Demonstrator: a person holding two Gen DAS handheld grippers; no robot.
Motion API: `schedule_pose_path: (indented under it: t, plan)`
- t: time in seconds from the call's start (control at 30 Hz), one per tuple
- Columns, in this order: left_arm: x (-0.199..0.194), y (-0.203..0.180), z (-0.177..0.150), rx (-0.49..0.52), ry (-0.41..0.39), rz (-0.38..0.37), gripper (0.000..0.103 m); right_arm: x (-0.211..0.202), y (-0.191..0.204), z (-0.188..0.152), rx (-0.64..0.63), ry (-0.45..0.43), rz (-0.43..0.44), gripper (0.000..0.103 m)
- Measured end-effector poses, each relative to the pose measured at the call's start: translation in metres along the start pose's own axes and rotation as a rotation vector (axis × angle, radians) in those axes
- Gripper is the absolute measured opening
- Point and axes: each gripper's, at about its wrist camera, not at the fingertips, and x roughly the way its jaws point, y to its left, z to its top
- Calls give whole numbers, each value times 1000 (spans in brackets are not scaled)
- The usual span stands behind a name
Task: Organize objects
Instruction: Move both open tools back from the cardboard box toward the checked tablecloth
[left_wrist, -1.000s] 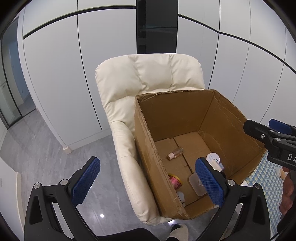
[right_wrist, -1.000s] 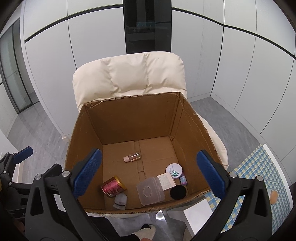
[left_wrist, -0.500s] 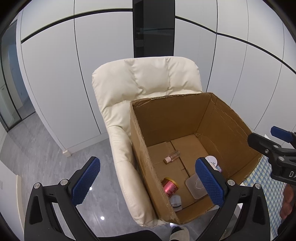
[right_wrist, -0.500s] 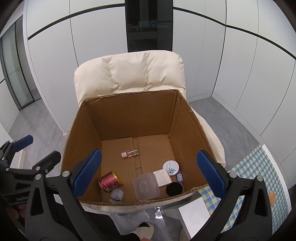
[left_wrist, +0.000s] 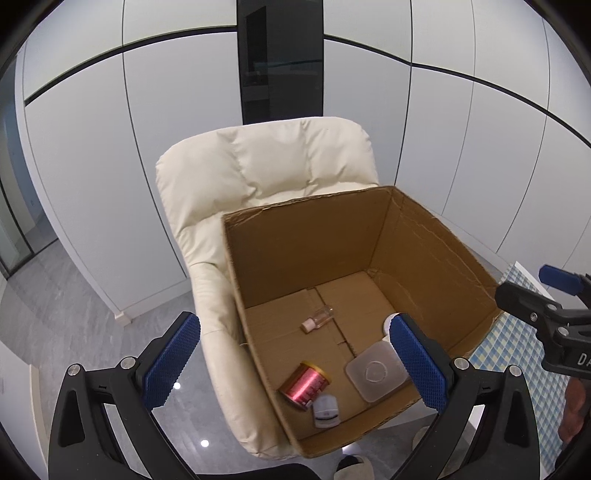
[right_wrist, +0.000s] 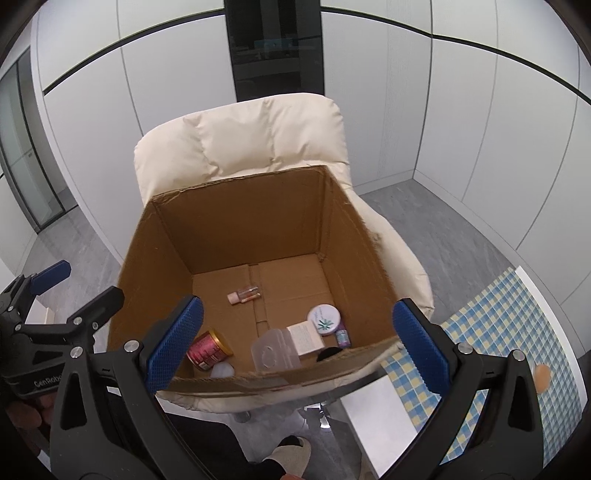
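Both wrist views look steeply down from above and near into the open box (left_wrist: 332, 258) (right_wrist: 236, 229) on the chair (left_wrist: 258, 162) (right_wrist: 240, 136). The left view sits further left, box at lower right; the right view centres it.

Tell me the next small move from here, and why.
Probably swing the right gripper toward the small orange object on the blue-and-yellow checked cloth. Both grippers are open and hold nothing, and it lies outside the brown cardboard box with the other items.
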Motion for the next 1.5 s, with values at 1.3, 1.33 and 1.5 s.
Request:
schedule_pose_path:
  t: [1.3, 1.33, 1.5]
  plan:
    - [16, -80, 14, 50, 8, -113, 103, -40, -90, -27, 89, -18, -129, 103]
    - [17, -82, 13, 54, 9, -116, 103, -41, -93, -28, 92, -19, -133, 103]
    - [17, -99, 12, 78, 9, -141, 103, -45, -105, -32, 114, -17, -144, 103]
